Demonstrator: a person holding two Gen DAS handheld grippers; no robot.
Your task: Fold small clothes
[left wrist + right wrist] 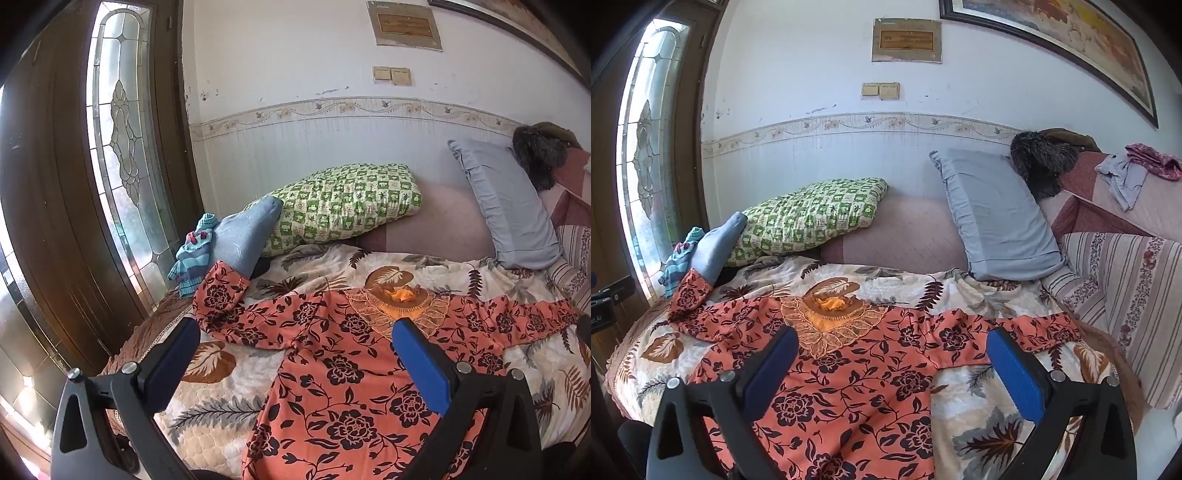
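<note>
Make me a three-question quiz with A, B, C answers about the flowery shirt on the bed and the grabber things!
1. Where does the orange flowered shirt lie?
A. flat on the leaf-print bedspread
B. on the grey pillow
C. on the floor

2. What colour are the gripper pads?
A. red
B. blue
C. yellow

3. How are the left gripper and right gripper?
A. both shut on cloth
B. one shut
C. both open

Answers: 1 A, sleeves spread across the bedspread; 2 B, blue pads show; 3 C, fingers wide apart, holding nothing.
</note>
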